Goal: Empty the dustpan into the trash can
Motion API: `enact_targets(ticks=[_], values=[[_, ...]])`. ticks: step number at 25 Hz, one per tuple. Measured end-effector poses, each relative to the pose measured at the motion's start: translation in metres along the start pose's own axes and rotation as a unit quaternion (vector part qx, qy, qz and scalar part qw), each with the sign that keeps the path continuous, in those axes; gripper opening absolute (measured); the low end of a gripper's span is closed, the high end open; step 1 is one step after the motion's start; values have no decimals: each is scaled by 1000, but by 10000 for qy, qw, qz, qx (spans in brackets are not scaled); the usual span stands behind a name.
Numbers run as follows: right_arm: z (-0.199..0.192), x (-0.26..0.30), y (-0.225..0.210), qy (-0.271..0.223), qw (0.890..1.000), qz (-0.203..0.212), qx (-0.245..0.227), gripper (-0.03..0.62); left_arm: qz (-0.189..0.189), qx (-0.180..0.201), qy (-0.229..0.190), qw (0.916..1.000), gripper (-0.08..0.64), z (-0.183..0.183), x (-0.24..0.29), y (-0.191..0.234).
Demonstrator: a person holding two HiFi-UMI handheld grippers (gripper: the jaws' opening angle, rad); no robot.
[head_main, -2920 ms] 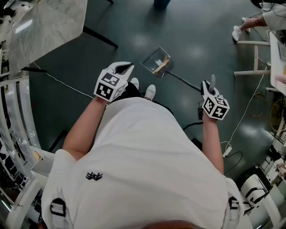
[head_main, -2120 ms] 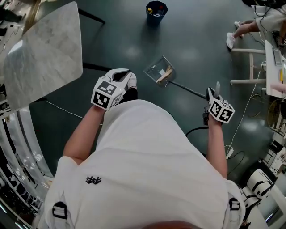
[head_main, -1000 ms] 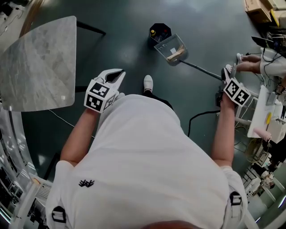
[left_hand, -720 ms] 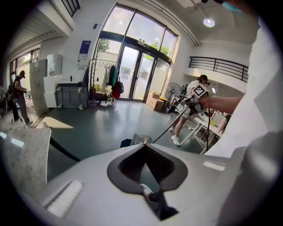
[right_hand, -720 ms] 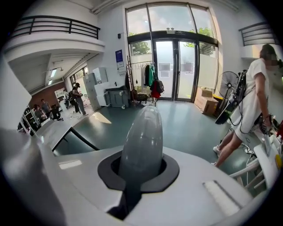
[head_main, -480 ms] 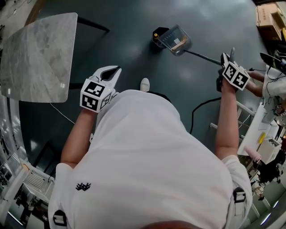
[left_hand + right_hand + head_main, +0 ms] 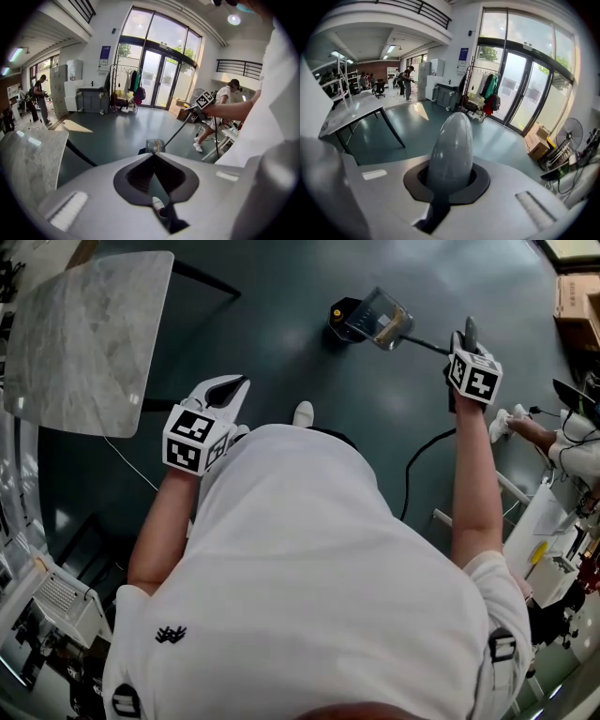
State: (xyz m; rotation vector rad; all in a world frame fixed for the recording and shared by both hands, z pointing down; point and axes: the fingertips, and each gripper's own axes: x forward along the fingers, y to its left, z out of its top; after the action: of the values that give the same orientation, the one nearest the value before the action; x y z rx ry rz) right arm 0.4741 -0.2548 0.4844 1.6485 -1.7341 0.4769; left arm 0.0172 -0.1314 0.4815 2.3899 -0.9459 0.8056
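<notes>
A clear dustpan (image 7: 382, 321) with bits of debris in it hangs on a long thin handle (image 7: 427, 342) above the floor. In the head view it overlaps the right side of a small dark trash can (image 7: 343, 318). My right gripper (image 7: 467, 336) is shut on the handle's grey rounded end (image 7: 452, 143), arm stretched forward. My left gripper (image 7: 228, 390) is held near my waist on the left, shut with nothing in it. In the left gripper view the dustpan (image 7: 154, 145) and can (image 7: 142, 151) show just past the closed tips.
A marble-topped table (image 7: 89, 329) stands at the far left on dark legs. A black cable (image 7: 424, 457) lies on the floor at the right. A seated person (image 7: 562, 442) and white furniture are at the right edge, cardboard boxes (image 7: 577, 296) beyond. My white shoe (image 7: 303, 413) is below the can.
The person has walked up to the trash can. My right gripper carried the dustpan forward and up until it came over the can. The left gripper stayed shut at the side.
</notes>
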Motion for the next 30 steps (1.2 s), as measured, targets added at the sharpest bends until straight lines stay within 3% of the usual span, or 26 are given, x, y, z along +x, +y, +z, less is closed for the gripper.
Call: enact_targets(ticks=[4, 9, 17, 21, 30], values=[[8, 7, 21, -60, 9978, 71, -659, 3, 72, -110, 26, 9999, 57, -8, -3, -1], [11, 8, 59, -131, 9876, 166, -1558, 3, 155, -178, -13, 9997, 57, -17, -13, -3], [-1, 11, 123, -261, 9579, 384, -2834, 3, 209, -257, 45, 9994, 57, -32, -25, 5], [-18, 13, 152, -277, 9360, 445, -3480, 3, 185, -282, 45, 9994, 57, -36, -27, 10], [-47, 1, 204, -355, 8755, 564, -4786, 3, 83, -259, 24, 9996, 57, -42, -36, 16]])
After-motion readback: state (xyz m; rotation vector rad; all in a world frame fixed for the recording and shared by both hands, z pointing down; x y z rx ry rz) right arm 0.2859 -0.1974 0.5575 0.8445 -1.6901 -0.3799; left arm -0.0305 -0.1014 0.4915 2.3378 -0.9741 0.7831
